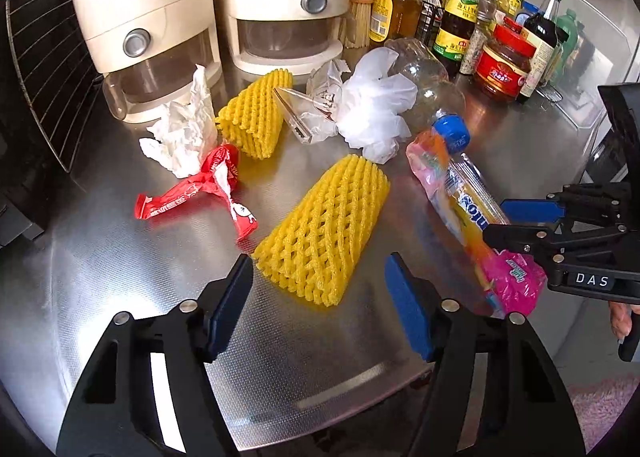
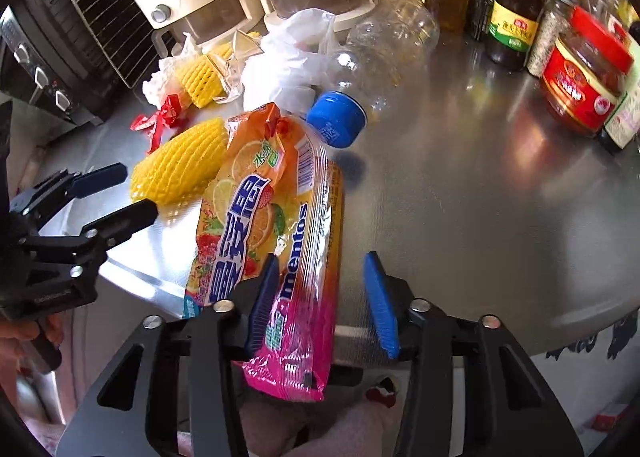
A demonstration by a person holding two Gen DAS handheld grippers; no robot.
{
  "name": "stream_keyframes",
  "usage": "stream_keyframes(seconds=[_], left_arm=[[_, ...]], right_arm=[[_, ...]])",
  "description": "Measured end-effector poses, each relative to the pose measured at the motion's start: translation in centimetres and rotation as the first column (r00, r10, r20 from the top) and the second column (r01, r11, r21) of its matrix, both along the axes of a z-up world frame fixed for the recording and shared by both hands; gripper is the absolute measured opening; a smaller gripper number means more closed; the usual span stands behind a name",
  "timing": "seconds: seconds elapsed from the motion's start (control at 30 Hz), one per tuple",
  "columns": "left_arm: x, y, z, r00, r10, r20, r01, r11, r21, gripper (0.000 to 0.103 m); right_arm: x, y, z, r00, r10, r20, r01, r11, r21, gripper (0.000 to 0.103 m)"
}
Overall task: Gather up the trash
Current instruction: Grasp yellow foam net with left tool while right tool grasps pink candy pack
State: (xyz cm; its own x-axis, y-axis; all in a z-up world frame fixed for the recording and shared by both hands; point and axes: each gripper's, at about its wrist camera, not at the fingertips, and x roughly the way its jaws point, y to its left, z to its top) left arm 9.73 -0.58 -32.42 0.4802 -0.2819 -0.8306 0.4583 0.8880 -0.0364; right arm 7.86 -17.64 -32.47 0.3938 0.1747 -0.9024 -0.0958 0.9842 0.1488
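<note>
Trash lies on a steel counter [image 1: 120, 277]. A yellow foam net [image 1: 324, 233] sits just ahead of my left gripper [image 1: 320, 307], whose blue pads stand apart on either side without touching it. An orange-and-pink candy bag [image 2: 280, 217] lies between the fingers of my right gripper [image 2: 320, 303]. The left pad is against the bag and a gap shows at the right pad. Behind these are a red wrapper [image 1: 200, 193], crumpled tissue [image 1: 180, 133], a second yellow net [image 1: 256, 117], a white plastic bag [image 1: 372, 109] and a clear bottle [image 1: 432, 89] with a blue cap.
Two cream dispensers [image 1: 152, 17] stand along the back. Sauce bottles and jars [image 1: 504, 61] crowd the back right, with a brush [image 1: 360, 13] beside them. A black oven with a wire rack [image 1: 40, 69] borders the left. The counter's front edge [image 2: 520, 321] runs just under the grippers.
</note>
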Motion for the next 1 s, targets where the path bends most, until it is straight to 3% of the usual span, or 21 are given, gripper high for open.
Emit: stream_keyframes(seconds=[0.07, 0.1, 0.23, 0.3, 0.4, 0.7, 1.0], left_arm=[[0.3, -0.3, -0.5, 1.000, -0.010, -0.011, 0.010, 1.000, 0.006, 0.051], [0.5, -0.3, -0.8, 1.000, -0.013, -0.019, 0.013, 1.000, 0.008, 0.042], [0.9, -0.2, -0.9, 1.000, -0.003, -0.016, 0.003, 1.000, -0.001, 0.026], [1.0, 0.0, -0.7, 1.000, 0.003, -0.014, -0.003, 1.000, -0.015, 0.021], [0.7, 0.4, 0.0, 1.000, 0.020, 0.007, -0.019, 0.999, -0.028, 0.005], [-2.4, 1.3, 1.5, 0.998, 0.067, 0.002, -0.066, 0.995, -0.071, 0.003], [-9.0, 1.7, 2.2, 0.990, 0.126, -0.056, -0.133, 0.983, -0.128, 0.003]], right_arm=[[0.1, 0.3, 0.0, 1.000, 0.011, 0.002, -0.011, 1.000, -0.020, 0.023], [0.1, 0.3, 0.0, 1.000, 0.013, -0.001, -0.013, 1.000, -0.021, 0.021], [0.4, 0.0, -0.1, 1.000, 0.008, -0.023, -0.008, 1.000, 0.011, 0.007], [0.4, -0.4, -0.2, 1.000, 0.001, -0.031, 0.000, 0.999, 0.032, 0.006], [0.1, -0.6, 0.1, 1.000, -0.005, -0.025, 0.006, 0.998, 0.055, 0.005], [-2.1, -0.9, 0.7, 1.000, 0.008, 0.001, -0.008, 0.996, 0.092, 0.004], [-7.3, -0.8, 1.2, 0.999, 0.049, 0.015, -0.050, 0.992, 0.114, 0.004]])
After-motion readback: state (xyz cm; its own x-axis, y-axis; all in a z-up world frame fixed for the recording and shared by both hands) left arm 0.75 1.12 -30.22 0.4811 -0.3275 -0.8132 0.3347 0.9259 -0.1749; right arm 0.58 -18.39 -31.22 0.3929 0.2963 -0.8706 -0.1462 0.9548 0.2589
